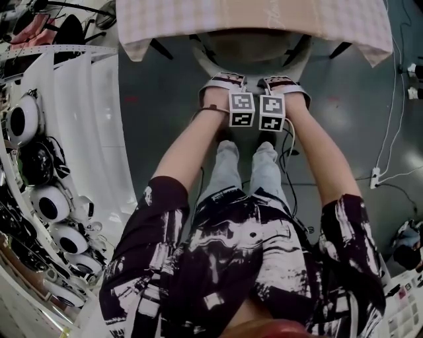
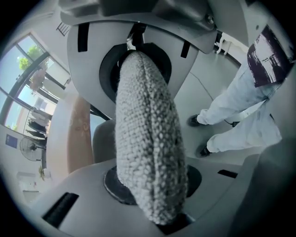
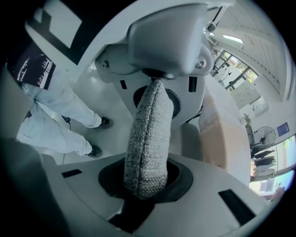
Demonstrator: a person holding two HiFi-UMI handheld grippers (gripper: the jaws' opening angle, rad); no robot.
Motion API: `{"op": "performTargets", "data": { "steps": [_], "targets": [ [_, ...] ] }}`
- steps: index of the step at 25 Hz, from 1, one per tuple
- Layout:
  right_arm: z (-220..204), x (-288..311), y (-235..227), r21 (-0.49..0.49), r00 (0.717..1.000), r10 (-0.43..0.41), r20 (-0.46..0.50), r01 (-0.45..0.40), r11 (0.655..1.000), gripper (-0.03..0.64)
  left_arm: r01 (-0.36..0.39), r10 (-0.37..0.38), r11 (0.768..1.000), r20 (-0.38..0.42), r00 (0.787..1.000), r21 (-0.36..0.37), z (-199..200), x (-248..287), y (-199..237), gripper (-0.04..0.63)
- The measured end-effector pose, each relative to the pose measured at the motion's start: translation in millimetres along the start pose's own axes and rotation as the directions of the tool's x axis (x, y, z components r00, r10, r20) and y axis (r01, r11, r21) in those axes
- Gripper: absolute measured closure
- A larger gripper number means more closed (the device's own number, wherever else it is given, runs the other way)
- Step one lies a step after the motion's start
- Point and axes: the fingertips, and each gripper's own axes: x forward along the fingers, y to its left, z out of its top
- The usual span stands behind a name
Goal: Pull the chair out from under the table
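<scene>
Patterned shirt (image 1: pixel 218 264) fills my head view; beyond, left gripper (image 1: pixel 223 82) and right gripper (image 1: pixel 287 83) meet the chair (image 1: pixel 251 49), seat tucked under the table (image 1: pixel 251 16). Left gripper view: jaws clamped on its woven backrest (image 2: pixel 148 139). Right gripper view: likewise clamped.

A test lab or recording studio rather than a home; the smooth grey floor (image 1: pixel 158 112) carries a white power strip (image 1: pixel 375 177) and loose white cables (image 1: pixel 394 112); a curved white shelf unit (image 1: pixel 99 132) at the left holds rows of round black-and-white devices (image 1: pixel 49 203), their kind unclear; tall dark-framed windows (image 2: pixel 27 74), a pedestal fan (image 2: pixel 28 149) and a white slatted ceiling (image 3: pixel 249 51) with strip lights suggest a large open hall.
</scene>
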Motion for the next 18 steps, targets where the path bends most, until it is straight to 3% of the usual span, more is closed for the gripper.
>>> {"op": "performTargets", "data": {
  "steps": [18],
  "targets": [
    [3,-8,17,0.005,0.999,0.045,-0.015,-0.045,0.999,0.56,0.008,-0.009,1.0,-0.009,1.0,-0.011,7,-7,-17,0.526]
  ]
}}
